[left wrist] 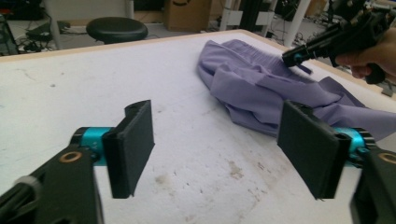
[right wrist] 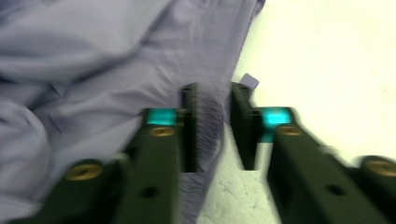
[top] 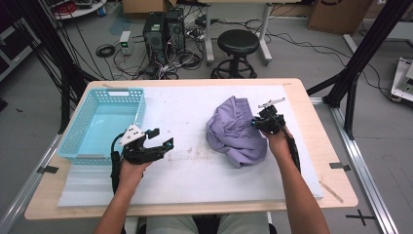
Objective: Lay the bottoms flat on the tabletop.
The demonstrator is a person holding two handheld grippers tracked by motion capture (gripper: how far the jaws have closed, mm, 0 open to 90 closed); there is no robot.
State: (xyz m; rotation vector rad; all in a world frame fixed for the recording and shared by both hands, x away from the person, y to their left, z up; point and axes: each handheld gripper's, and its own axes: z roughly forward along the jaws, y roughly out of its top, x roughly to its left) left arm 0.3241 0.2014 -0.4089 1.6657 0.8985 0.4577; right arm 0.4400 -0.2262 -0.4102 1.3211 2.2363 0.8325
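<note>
Lying crumpled on the white mat [top: 195, 170], right of its middle, the purple cloth [top: 234, 130] has the right gripper [top: 257, 123] at its right edge. In the right gripper view the two jaws stand a small gap apart, with the hem of the cloth between them — the picture is blurred, and the pads do not seem to press on the fabric. The left gripper [top: 160, 139] is well apart from the cloth, on the left part of the mat, just beside the blue basket [top: 104, 92]. Its jaws are spread wide with nothing between them — the cloth lies farther off, beyond its right jaw.
</note>
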